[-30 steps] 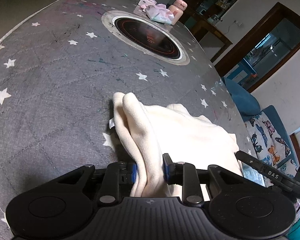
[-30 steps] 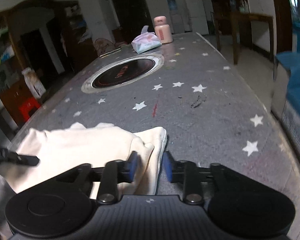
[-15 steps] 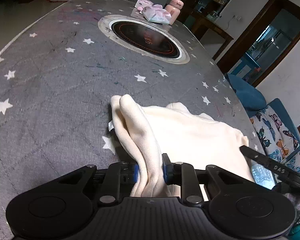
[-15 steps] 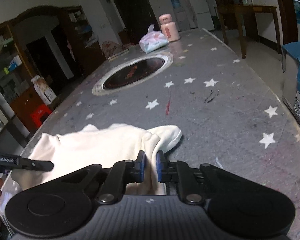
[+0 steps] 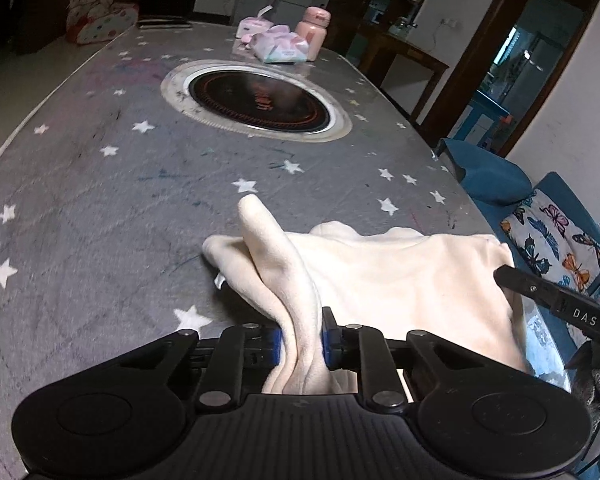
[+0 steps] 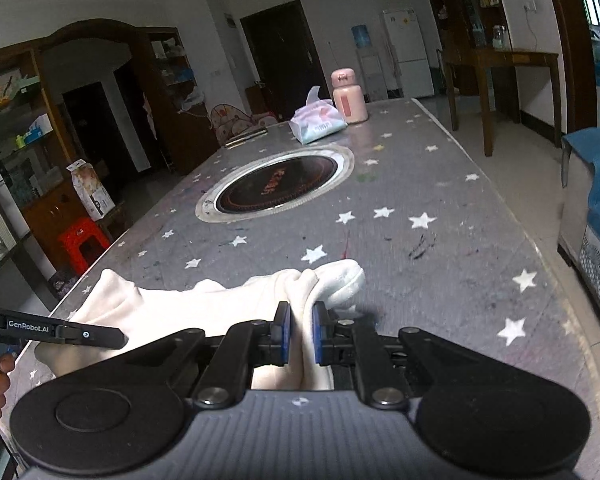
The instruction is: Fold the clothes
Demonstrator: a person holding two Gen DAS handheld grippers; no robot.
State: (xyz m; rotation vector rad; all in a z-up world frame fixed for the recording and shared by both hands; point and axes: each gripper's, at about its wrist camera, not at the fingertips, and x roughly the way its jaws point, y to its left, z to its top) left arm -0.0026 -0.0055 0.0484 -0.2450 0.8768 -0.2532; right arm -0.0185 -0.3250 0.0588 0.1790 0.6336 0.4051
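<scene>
1. Long table with a grey star-printed cover [image 5: 80, 184]: one. It carries everything in view.
2. Round black cooktop with a metal ring [image 5: 256, 100], set into the table: one, well beyond the work area.
3. Cream-white fleece garment [image 5: 400, 280]: one. It lies at the near end of the table, partly raised into ridges where it is held. The fabric appears thick, soft and limp, probably light; it will sag between the two hold points and bunch readily. It should not slip much under a firm pinch. Best holds are probably corners or hem edges, taken through all layers, so the span between them draws straight.
4. Left gripper [image 5: 302, 340]: one. Its fingers are pinching a gathered ridge of the garment's left side.
5. Right gripper [image 6: 299, 334]: one. Its fingers are pressed onto a fold at the garment's right end, beside a rounded cuff-like tip.
6. Pink-and-white soft tissue packs [image 5: 278, 42]: two, as seen from the left wrist, at the far end.
7. Pink cylindrical lidded bottle [image 6: 348, 98]: one, just beside the packs.
</scene>
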